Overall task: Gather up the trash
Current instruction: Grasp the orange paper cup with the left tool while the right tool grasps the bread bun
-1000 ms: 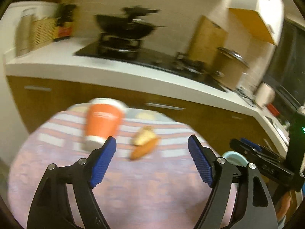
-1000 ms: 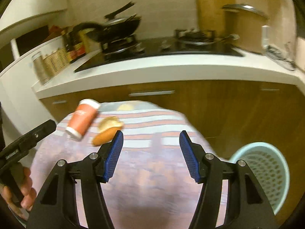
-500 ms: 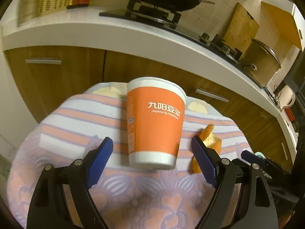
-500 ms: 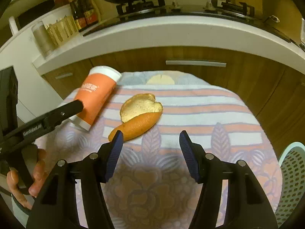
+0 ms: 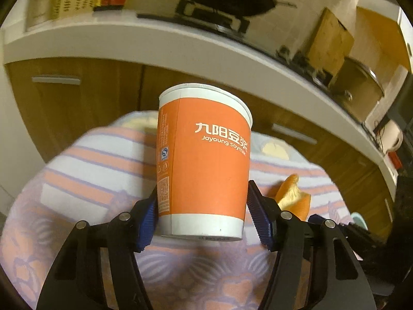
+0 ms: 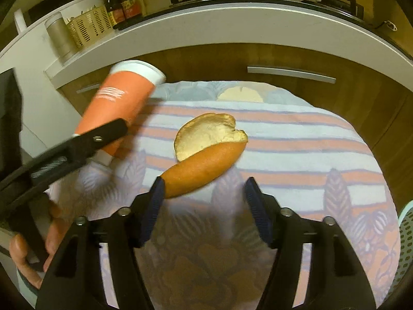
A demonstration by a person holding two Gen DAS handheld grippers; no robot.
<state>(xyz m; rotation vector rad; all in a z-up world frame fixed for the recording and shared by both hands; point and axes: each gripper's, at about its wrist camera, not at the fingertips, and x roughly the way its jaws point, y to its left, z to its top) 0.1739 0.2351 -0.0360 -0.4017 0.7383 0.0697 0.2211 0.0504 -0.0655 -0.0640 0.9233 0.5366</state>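
**Both tools at the pick-up: cup clamped, peel not yet caught**

You are at the grasping step of collecting the trash, working over the cloth-covered surface point(image 6: 296, 139) in front of the kitchen cabinets

Largest first: the orange paper cup point(image 5: 204, 160) sits squarely between the pads of your left tool point(image 5: 201, 217). Its jaws have just been closing, and both blue pads now appear to press the cup's lower wall, one on each side, so you seem to have hold of it near the base. From the right wrist view the cup leans away from you, so lift it gently; a thin paper wall will dent under a hard squeeze

Next, the orange peel point(image 6: 206, 155) lies just ahead of your right tool point(image 6: 204, 206), its near tip at the left pad, the rest angling up and to the right beyond the fingertips. Those jaws have just been opening and stand wide with only the peel's tip between them, gripping nothing. Judging by this, you need to push forward and a little right before closing

The pale slotted basket point(image 6: 406, 245) shows at the far right edge, beyond the right tool; both pieces probably go there
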